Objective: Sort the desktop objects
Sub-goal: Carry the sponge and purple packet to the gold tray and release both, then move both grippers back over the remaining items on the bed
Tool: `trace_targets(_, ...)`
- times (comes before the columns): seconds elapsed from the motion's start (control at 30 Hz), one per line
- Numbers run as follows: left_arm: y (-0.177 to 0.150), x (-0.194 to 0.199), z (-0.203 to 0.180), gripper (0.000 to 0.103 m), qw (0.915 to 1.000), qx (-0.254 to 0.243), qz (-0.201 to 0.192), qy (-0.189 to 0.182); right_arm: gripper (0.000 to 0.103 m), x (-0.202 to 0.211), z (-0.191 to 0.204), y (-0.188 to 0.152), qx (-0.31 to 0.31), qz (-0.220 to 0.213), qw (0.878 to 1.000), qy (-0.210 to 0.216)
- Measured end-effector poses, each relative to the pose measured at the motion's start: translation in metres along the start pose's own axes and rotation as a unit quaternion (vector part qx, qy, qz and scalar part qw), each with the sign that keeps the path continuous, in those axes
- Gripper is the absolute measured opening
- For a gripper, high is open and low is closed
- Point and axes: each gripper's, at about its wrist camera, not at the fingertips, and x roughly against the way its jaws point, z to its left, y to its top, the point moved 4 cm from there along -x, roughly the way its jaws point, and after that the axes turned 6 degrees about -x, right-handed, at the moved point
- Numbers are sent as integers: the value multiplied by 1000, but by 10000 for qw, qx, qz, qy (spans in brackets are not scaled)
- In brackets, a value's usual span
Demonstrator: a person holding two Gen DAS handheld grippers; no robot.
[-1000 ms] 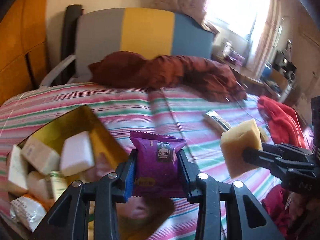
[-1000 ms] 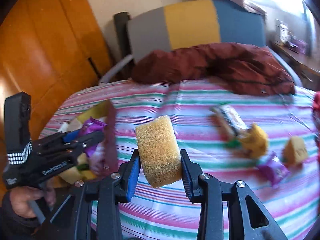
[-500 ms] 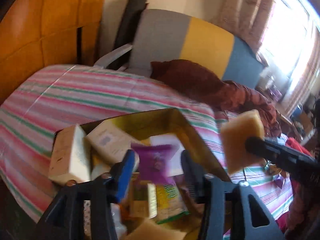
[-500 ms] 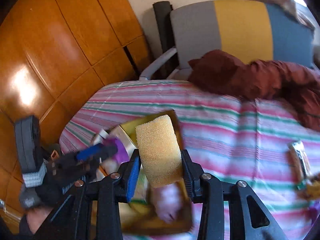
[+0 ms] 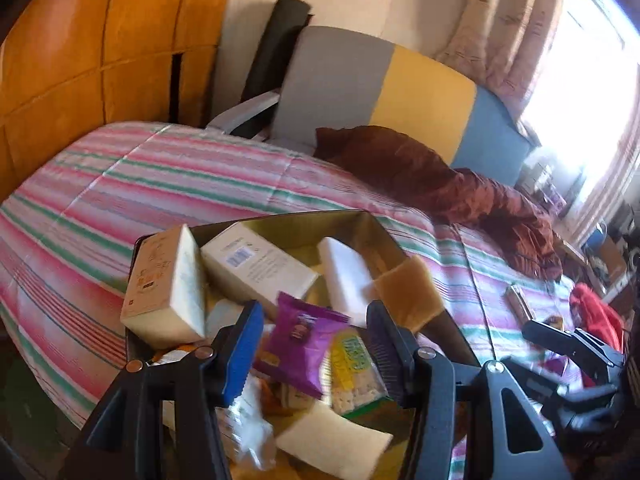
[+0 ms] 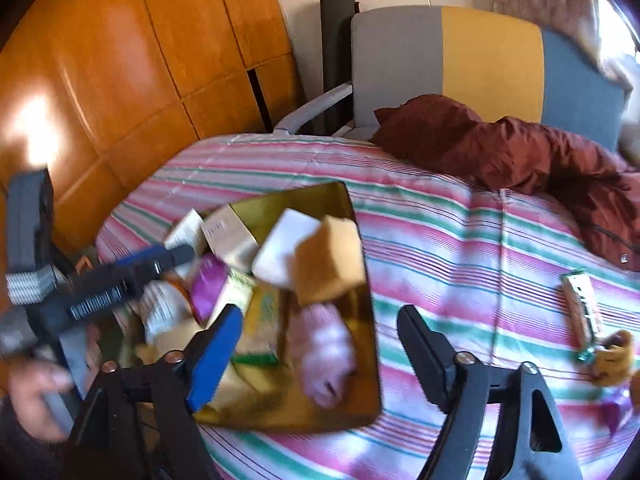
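A gold box (image 5: 362, 222) (image 6: 360, 400) full of packets and small cartons sits on the striped bedspread. My left gripper (image 5: 316, 344) is open above it; the purple snack packet (image 5: 300, 338) lies loose between its fingers on the pile, and shows in the right wrist view (image 6: 208, 286). My right gripper (image 6: 320, 348) is open wide over the box. The yellow sponge (image 6: 328, 264) (image 5: 408, 292) is free of it, at the box's far right side, blurred.
A dark red blanket (image 6: 500, 152) and a grey-yellow-blue headboard (image 6: 480, 60) lie behind. A wrapped bar (image 6: 580, 312) and a yellow item (image 6: 612, 356) lie on the bedspread to the right. Orange wood panels (image 6: 120, 80) stand at left.
Both grippers moved left over the gold box and opened. The purple packet and the yellow sponge left the jaws and dropped into the box.
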Motion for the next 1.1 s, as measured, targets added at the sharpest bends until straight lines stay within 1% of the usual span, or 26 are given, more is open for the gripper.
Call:
trace_targets(0.07, 1, 5, -14, 54, 9997, -221, -70, 5, 89, 8, -4, -11, 117, -47, 9999, -96)
trace_targets(0.13, 3, 9, -28, 55, 9988, -479, -94, 8, 99, 19, -9, -17, 112, -185, 9996, -163)
trace_targets(0.17, 3, 10, -34, 55, 9982, -597, -109, 24, 103, 24, -13, -20, 102, -289, 9991, -286)
trace_targets(0.2, 3, 12, -41, 55, 9976, -686, -130, 22, 103, 28, -17, -21, 103, -371, 9984, -405)
trace_targets(0.23, 3, 14, -46, 55, 9972, -738, -137, 15, 103, 33, -23, -23, 98, -442, 9970, -626)
trace_targets(0.3, 3, 15, -51, 55, 9969, -775, -132, 20, 103, 38, -32, -24, 75, -513, 9947, -889)
trace_targets(0.37, 2, 16, -58, 55, 9962, -863, -123, -8, 103, 45, -46, -27, -96, -636, 9930, -986)
trace_targets(0.47, 0, 18, -66, 55, 9949, -1006, -77, 8, 103, 50, -75, -32, -677, -539, 9914, -986)
trace_targets(0.53, -1, 19, -73, 55, 9937, -1116, -47, -43, 101, 54, -92, -38, -938, -473, 9898, -962)
trace_targets(0.63, -2, 21, -84, 55, 9915, -1302, -53, -56, 92, 62, -119, -47, -1245, -359, 9856, -1088)
trace_targets(0.7, -4, 20, -92, 55, 9899, -1415, -44, -115, 80, 67, -132, -50, -1342, -307, 9830, -1216)
trace_targets(0.73, -5, 20, -96, 55, 9892, -1459, -37, -142, 79, 68, -136, -52, -1380, -288, 9820, -1261)
trace_targets(0.93, -12, 12, -120, 55, 9841, -1754, 109, -268, 78, 88, -179, -61, -1829, -239, 9722, -1443)
trace_targets(1.1, -17, 8, -143, 55, 9783, -2017, 168, -445, 79, 110, -220, -61, -2287, -291, 9605, -1560)
